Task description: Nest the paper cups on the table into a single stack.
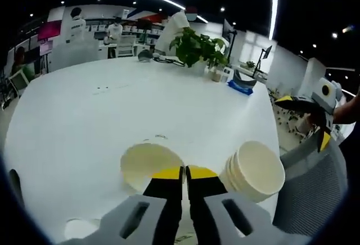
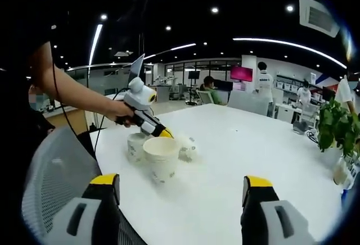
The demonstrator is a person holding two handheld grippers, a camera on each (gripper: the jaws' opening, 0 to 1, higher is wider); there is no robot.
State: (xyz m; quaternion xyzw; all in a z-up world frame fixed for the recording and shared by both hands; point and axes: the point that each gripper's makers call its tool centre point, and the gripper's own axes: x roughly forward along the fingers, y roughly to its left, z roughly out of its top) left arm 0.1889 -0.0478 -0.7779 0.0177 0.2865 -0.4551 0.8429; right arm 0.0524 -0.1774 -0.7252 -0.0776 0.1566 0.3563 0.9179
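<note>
**A:** What's the biggest thing there?

**B:** The white table (image 1: 112,110), wide and rounded, running back toward a leafy potted plant (image 1: 197,47) at its far end. A grey mesh chair back (image 2: 53,172) stands at the near edge of the table.

**A:** And the paper cups?

**B:** All near that edge. In the left gripper view a stack of nested paper cups (image 1: 256,171) lies tilted with its mouth toward the camera, just right of the jaws. A single paper cup (image 1: 147,165) sits right at the jaw tips, mouth open to the view. In the right gripper view that cup (image 2: 161,158) hangs tilted above the table from the left gripper's tips, with another cup (image 2: 135,146) upright just behind it and a small one (image 2: 188,147) lying on its side nearby.

**A:** The grippers themselves?

**B:** The left gripper (image 1: 184,173) has its yellow-tipped jaws pressed together, pinching the single cup's rim; a hand (image 2: 121,112) holds it. The right gripper (image 2: 183,186) has its jaws spread wide, nothing between them, above bare tabletop.
</note>
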